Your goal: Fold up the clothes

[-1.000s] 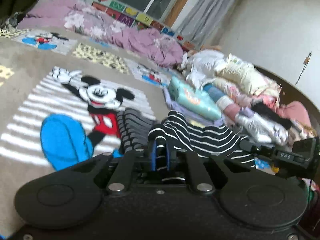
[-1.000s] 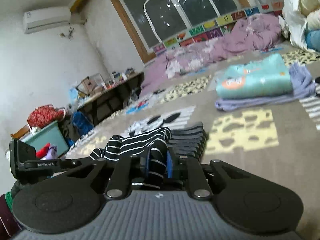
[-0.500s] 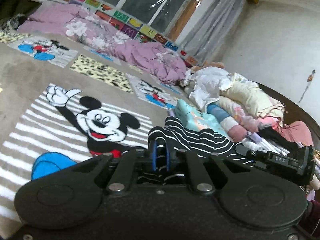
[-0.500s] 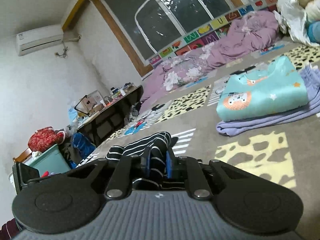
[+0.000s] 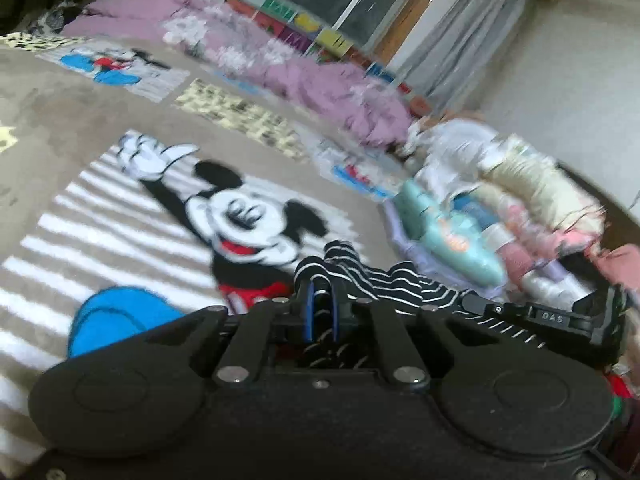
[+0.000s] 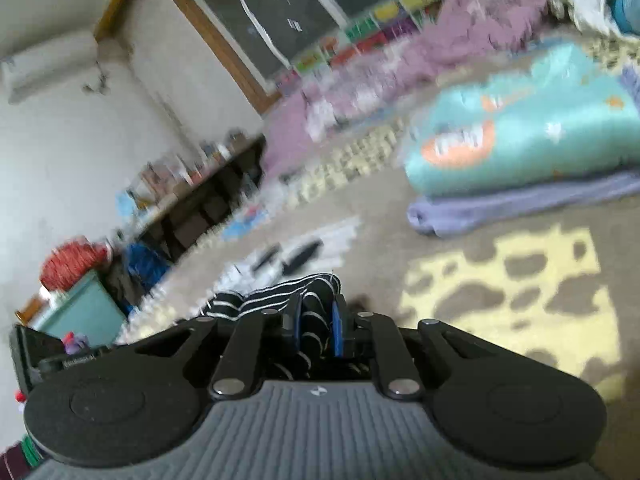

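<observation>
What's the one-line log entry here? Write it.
left gripper: shut on striped shirt | right gripper: shut on striped shirt | folded stack: on blanket

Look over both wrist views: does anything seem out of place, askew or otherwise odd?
Nothing stands out. Both tools, left and right, pinch the striped garment; the folded teal top sits squarely on the purple one.

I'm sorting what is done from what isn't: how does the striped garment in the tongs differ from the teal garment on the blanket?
The striped garment is black with thin white stripes; the teal garment is pale teal with an orange print. The striped one is bunched and pinched in the left tongs and right tongs; the teal one lies folded flat on a lilac piece, untouched. Both are soft clothing.
</observation>
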### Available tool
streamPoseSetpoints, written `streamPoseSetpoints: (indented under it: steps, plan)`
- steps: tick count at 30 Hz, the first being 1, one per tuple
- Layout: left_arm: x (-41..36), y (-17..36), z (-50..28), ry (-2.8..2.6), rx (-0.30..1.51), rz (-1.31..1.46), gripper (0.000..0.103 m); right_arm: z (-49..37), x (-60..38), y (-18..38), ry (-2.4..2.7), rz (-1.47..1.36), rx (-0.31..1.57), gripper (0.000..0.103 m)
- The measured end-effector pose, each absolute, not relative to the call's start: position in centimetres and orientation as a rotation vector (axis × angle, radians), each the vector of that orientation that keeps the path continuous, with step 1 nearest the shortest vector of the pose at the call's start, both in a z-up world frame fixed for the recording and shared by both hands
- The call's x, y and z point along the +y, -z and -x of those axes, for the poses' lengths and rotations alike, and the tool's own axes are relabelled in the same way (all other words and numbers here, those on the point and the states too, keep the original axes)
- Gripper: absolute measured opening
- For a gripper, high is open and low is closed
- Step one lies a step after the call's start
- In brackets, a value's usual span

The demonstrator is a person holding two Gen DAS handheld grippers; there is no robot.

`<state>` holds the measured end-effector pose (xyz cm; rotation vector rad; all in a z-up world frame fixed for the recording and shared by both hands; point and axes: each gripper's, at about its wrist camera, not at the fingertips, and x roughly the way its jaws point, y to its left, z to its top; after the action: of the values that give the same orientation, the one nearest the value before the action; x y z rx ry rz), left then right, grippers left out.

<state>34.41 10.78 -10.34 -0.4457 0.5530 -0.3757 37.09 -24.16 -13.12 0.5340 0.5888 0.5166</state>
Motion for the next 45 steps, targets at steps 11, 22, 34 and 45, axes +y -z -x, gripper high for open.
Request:
streamPoseSetpoints:
  steps: [11,22,34,45]
  plan:
    - [8.6,5.2,-26.0,0.414,0.42,0.234,0.017,-29.1,-24.9,7.1,-0.505,-0.352,0.353,0.037]
    - [2.4,11.2,-27.7,0.465,0.549,-0.037,0.029,-26.4,-18.6,12.7,-0.576,-0.118,0.503,0.035]
    - [2.3,11.0,-25.2,0.459,0.52,-0.076,0.04,-23.9,-18.1,12.3,-0.522,-0.033,0.467,0.038]
    - [3.2,10.4,-23.7,0.44,0.546,-0.039,0.044,-22.7,-18.4,11.5,-0.469,-0.046,0.504,0.042]
